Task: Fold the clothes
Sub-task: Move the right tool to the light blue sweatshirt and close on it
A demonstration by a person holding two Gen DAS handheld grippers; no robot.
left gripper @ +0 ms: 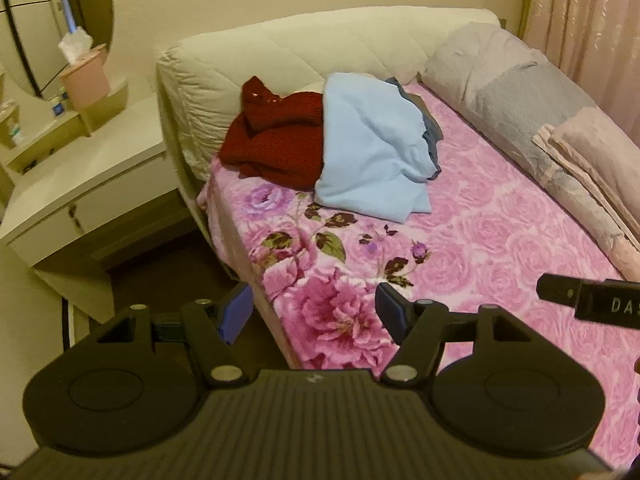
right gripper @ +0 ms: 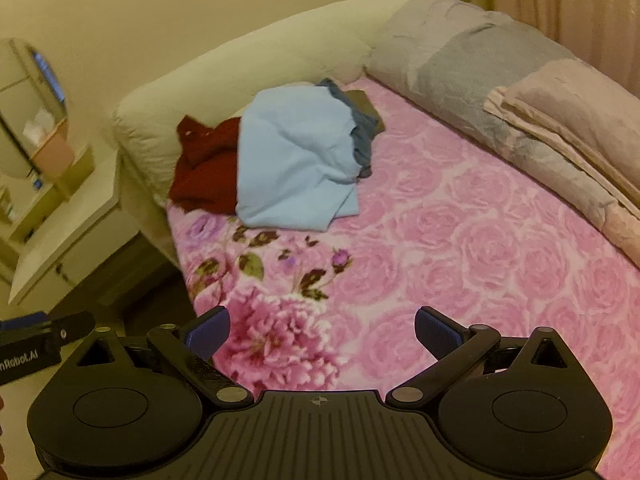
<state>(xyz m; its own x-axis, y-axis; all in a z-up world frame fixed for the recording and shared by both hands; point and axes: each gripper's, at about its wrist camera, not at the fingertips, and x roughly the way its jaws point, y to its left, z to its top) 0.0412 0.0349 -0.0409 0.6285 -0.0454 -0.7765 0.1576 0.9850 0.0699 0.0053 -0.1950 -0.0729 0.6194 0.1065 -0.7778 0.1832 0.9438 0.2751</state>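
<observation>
Hovering both grippers, left gripper (left gripper: pixel 314 312) and right gripper (right gripper: pixel 322 334), jaws wide and empty, low in frame over the pink blanket (right gripper: pixel 460 264), since the clothes pile (left gripper: pixel 372 148) sits upper-middle, unreached.

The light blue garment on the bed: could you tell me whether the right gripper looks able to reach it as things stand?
Probably yes. The right gripper is open and empty, only bare pink floral bedspread lies between it and the light blue garment, and nothing covers that garment.

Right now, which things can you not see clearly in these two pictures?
- Grey-blue garment: both views, mostly under the light blue garment.
- Red knit: partly covered by it.
- Right gripper: left view, cut by the edge.
- Items before the mirror: too small.
</observation>
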